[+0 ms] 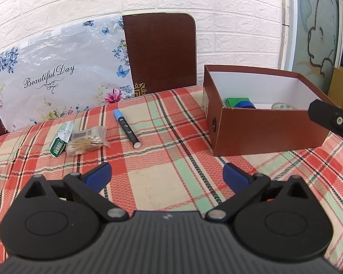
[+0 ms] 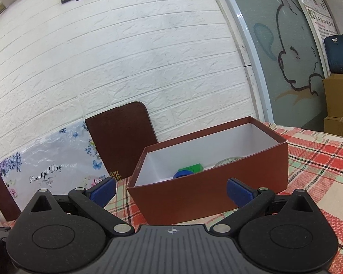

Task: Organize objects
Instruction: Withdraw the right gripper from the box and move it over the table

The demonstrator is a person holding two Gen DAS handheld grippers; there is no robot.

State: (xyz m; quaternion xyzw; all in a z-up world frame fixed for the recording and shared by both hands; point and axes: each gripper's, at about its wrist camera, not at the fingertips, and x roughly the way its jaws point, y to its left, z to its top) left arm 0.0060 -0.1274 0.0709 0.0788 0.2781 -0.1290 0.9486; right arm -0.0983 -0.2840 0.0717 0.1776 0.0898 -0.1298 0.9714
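A brown shoe box (image 1: pixel 263 127) with a white inside stands on the plaid tablecloth at the right; it also shows in the right wrist view (image 2: pixel 194 196). Inside lie a green pack (image 1: pixel 236 101), a blue tape roll (image 1: pixel 247 105) and a pale round tin (image 1: pixel 283 106). A blue-capped black marker (image 1: pixel 126 128), a bag of cotton swabs (image 1: pixel 87 142) and a green sachet (image 1: pixel 61 140) lie on the cloth left of the box. My left gripper (image 1: pixel 167 174) is open and empty above the cloth. My right gripper (image 2: pixel 171 188) is open and empty, just before the box's near wall.
A brown board (image 1: pixel 160 50) and a floral "Beautiful Day" panel (image 1: pixel 57 75) lean on the white brick wall behind the table. Cardboard boxes (image 2: pixel 338 100) stand beyond the table's right side. Part of the right gripper (image 1: pixel 331 118) shows at the right edge.
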